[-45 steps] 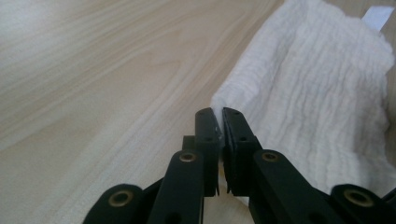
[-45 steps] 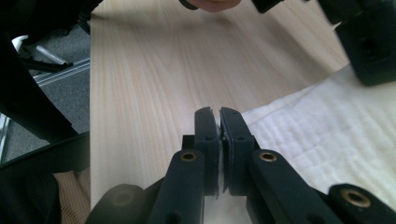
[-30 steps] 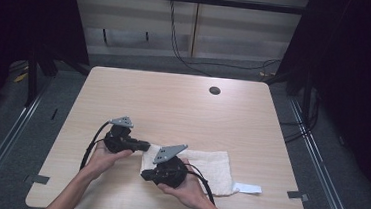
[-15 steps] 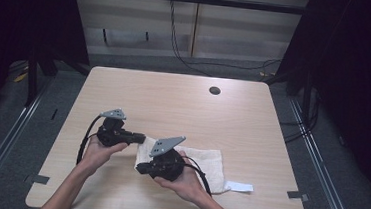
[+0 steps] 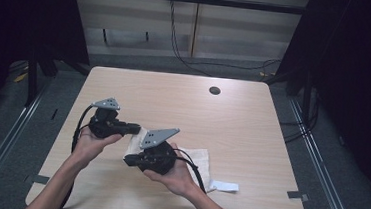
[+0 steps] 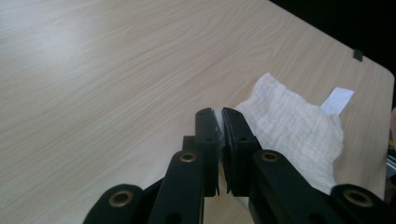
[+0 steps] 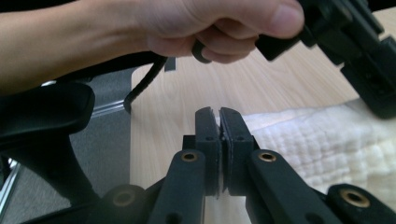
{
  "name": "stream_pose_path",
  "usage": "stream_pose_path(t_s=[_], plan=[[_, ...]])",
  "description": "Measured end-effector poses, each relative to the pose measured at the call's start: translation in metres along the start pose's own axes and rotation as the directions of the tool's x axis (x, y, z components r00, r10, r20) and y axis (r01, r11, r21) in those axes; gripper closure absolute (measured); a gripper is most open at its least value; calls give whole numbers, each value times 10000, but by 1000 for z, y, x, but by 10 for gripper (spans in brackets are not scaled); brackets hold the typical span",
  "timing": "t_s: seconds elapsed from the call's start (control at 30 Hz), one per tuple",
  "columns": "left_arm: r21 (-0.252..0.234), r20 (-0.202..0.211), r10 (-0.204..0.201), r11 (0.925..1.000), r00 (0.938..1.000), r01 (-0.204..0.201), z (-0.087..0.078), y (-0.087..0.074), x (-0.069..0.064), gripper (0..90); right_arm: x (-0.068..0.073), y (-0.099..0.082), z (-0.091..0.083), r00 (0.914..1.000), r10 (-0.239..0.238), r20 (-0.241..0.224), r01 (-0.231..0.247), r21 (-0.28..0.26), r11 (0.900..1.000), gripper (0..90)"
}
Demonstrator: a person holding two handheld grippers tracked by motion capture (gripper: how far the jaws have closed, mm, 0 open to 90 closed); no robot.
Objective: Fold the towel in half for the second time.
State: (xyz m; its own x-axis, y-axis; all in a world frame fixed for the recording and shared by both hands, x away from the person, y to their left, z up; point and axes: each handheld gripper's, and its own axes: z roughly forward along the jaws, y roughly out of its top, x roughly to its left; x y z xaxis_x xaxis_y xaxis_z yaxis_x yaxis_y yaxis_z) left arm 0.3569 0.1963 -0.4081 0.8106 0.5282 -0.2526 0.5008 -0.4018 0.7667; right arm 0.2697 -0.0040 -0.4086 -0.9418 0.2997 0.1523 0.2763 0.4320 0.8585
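Cloth (image 5: 201, 162) on table (image 5: 252, 125) | both tongs pinch its corners

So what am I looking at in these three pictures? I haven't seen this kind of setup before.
A person sits at a wooden table with a hand-held two-jaw tool in each hand: the left tool and the right tool. One picture comes from a fixed camera above; the other two come from cameras riding on each tool, looking along its black jaws. A white cloth with a label lies on the table. Both tools are shut, each pinching an edge of the cloth.
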Motion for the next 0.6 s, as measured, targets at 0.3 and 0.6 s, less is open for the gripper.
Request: stream_pose_path(t_s=[0.3,0.6], plan=[[-75,487,-22,10000,9988,26,31,6,-11,858,-4,-23,-18,9974,556,453,-529,-584,9969,871],[248,821,-3,9997,9966,-18,70,19,-23,858,-11,-41,-52,9899,906,1086,-839,-642,9944,870]])
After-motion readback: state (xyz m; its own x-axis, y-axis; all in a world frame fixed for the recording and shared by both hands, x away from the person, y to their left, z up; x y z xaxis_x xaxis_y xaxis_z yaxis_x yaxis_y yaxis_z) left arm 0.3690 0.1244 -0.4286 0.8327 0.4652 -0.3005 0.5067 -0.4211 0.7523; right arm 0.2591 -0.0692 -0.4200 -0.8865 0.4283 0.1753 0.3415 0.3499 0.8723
